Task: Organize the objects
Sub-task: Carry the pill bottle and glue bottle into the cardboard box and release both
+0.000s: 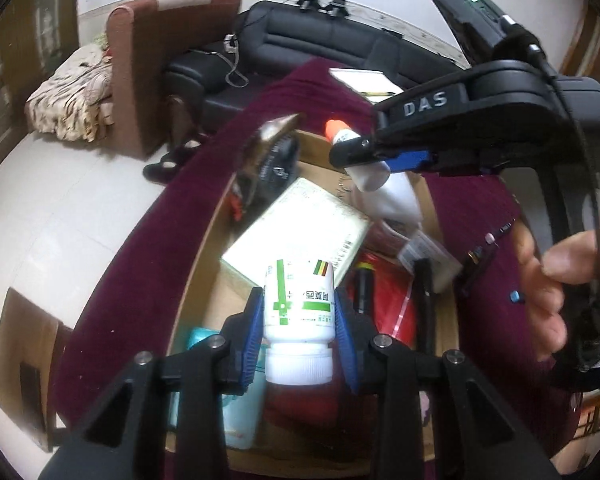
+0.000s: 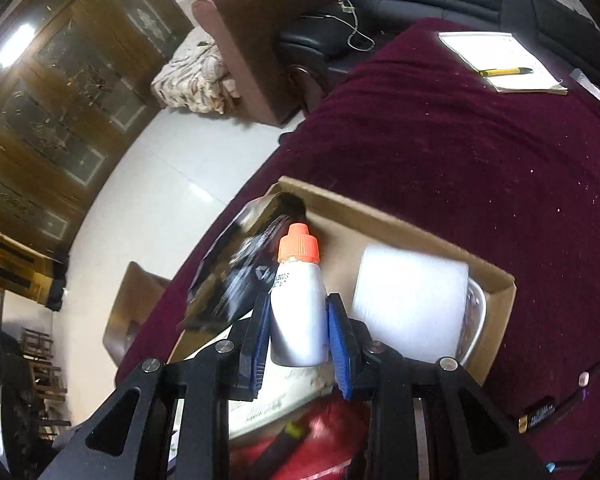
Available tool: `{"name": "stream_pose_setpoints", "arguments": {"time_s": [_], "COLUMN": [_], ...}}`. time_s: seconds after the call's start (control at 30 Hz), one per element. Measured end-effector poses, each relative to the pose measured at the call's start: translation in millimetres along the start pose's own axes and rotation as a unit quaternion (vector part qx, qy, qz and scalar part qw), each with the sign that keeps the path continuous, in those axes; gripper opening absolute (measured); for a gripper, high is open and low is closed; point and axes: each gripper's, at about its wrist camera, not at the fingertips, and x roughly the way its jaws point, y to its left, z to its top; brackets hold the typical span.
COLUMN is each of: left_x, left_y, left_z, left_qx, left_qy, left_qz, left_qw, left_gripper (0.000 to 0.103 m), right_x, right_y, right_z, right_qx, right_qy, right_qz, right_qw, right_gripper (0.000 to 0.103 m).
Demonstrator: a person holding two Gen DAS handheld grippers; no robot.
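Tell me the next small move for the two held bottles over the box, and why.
Probably lower the right gripper and release the orange-capped bottle into the bare corner of the cardboard box. Both grippers already hang over the box, each clamped on a bottle; the left gripper holds the white medicine bottle above a more crowded part.

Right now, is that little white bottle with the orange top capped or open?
Capped. The orange cap sits on the small white bottle, which the right gripper holds.
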Motion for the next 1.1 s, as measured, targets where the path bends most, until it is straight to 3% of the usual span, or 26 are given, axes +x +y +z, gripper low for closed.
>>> {"name": "stream_pose_setpoints", "arguments": {"time_s": [0.2,0.73,0.87,1.1], "left_x": [5.3,11.6,10.4,3.6], "left_y": [12.5,17.5,18.9,19.1], "left_z": [-2.3,-1.5,-2.2,-4.5], "left_qx": [-0.026,-0.052,-0.058,-0.06], "left_qy": [0.005,-0.001,0.003,0.001], "left_qz": [0.027,0.038,0.031,0.018], "left_qw": [0.9993,0.9979,0.9979,0.998], "left_gripper": [0.033,0.033,0.034,0.038], "right_x": [22.0,38.4,32.7,12.4], "right_y": [-3.1,1.6,1.9,4.6], "right_z": [12.3,13.5,13.1,5.2], "right_qx": [-0.003,-0.042,-0.039,-0.037], "right_qy": [0.011,0.011,0.01,-0.008], "right_qz": [-0.019,-0.047,-0.043,-0.037], "right_qw": [1.0,0.998,0.998,0.999], "right_gripper": [0.031,0.031,0.042,0.046]}}
